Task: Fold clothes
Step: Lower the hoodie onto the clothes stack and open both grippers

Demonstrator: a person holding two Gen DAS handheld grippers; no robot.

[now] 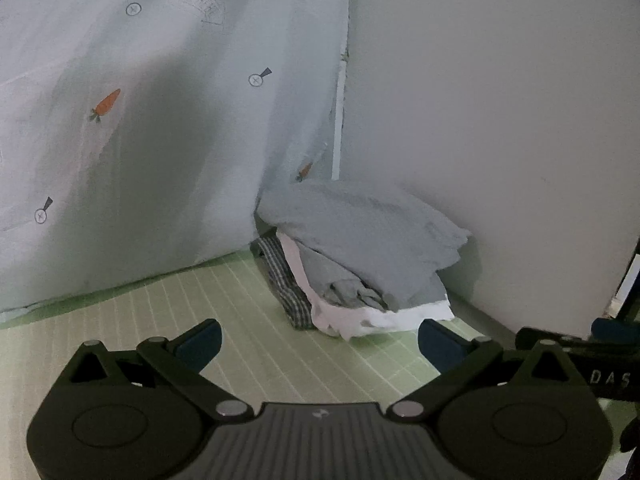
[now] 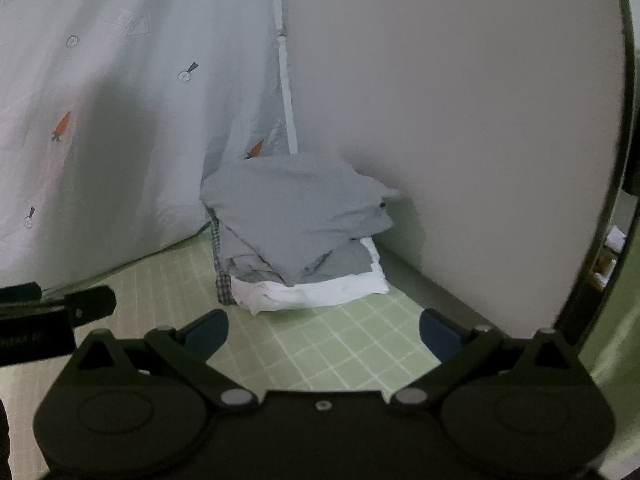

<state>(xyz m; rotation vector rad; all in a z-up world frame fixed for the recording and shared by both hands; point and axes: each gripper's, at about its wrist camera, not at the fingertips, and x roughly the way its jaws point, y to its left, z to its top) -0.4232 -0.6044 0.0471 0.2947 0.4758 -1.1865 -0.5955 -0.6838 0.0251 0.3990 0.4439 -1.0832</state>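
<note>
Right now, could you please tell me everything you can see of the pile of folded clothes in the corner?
The pile of folded clothes sits on the green grid-patterned mat, tucked into the corner between the carrot-print fabric and the plain wall. It looks like soft cloth: a grey garment on top, more grey layers beneath, a white piece at the bottom and a checked item at its left side. The edges are loosely aligned and slightly rumpled. Neither gripper touches it.
</note>
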